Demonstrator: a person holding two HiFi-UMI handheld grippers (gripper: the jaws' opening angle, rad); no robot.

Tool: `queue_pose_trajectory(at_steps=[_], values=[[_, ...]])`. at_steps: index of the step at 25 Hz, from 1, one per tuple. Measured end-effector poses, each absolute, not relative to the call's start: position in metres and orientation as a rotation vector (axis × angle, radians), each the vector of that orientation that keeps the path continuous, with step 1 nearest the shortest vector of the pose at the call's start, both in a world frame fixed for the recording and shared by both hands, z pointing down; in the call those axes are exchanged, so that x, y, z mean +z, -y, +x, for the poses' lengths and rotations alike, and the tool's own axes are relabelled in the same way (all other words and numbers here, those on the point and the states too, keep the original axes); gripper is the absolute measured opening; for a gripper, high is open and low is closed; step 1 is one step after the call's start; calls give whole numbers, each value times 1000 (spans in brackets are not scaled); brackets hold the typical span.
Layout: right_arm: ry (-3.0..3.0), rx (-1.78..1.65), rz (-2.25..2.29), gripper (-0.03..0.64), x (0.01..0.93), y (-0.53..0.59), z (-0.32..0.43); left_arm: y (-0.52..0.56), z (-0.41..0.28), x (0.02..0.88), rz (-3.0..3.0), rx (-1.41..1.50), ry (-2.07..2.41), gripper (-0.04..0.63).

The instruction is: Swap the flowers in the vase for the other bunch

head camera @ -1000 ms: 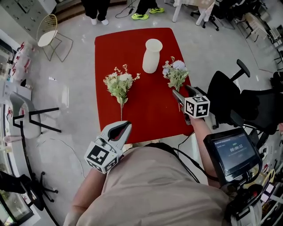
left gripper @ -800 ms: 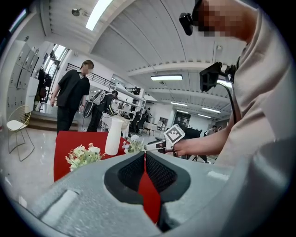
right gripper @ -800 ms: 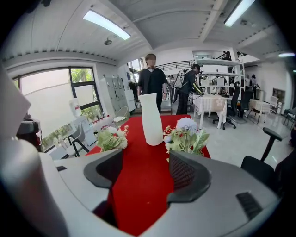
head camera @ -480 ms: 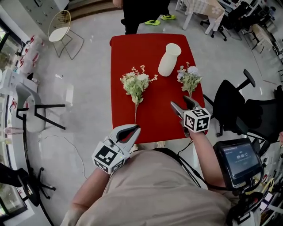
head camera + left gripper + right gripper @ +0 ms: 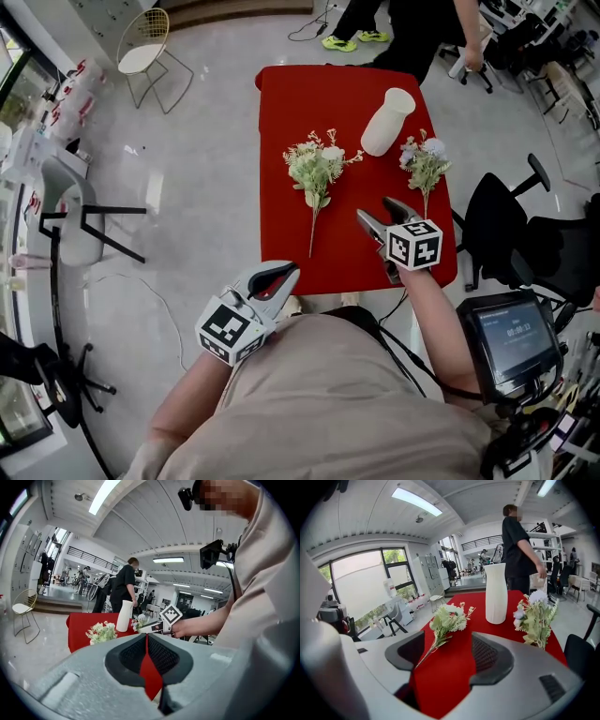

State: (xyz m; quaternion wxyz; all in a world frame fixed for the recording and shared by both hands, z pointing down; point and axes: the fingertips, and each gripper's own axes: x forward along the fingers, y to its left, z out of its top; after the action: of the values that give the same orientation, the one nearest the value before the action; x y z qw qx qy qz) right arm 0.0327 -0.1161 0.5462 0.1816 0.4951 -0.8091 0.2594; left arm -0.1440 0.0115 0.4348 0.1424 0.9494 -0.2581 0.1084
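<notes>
A white vase [image 5: 387, 121] stands at the far right of the red table [image 5: 291, 94] with no flowers in it. A white-and-green bunch [image 5: 317, 169] lies left of it, stem toward me. A bluish bunch [image 5: 425, 164] lies to the vase's right. My right gripper [image 5: 377, 210] hovers open over the table's near part, between the two stems, with nothing between its jaws. From the right gripper view I see the vase [image 5: 496, 592], the white bunch [image 5: 447, 618] and the bluish bunch [image 5: 536, 613] ahead. My left gripper [image 5: 284, 273] is shut and empty, just off the table's front edge.
A person in black [image 5: 412, 28] stands at the table's far end. A black office chair [image 5: 506, 225] sits close to the right edge. A screen [image 5: 511, 339] hangs by my right arm. A wire chair [image 5: 145, 47] and a stool [image 5: 75, 225] stand on the floor at left.
Both grippers have come forward toward the table. The right gripper has shifted left, away from the bluish bunch's stem. The person at the far end has walked to the right.
</notes>
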Motion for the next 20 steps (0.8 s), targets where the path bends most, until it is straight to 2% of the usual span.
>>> queue_pose_trajectory(at_steps=[10,20], values=[[2319,830,1321,330,558,155,-23,-14,-178,441,2695,293,793,8],[2236,1012,1363,447,586,216,-51,-4,-209,450,2639,297,883,8]])
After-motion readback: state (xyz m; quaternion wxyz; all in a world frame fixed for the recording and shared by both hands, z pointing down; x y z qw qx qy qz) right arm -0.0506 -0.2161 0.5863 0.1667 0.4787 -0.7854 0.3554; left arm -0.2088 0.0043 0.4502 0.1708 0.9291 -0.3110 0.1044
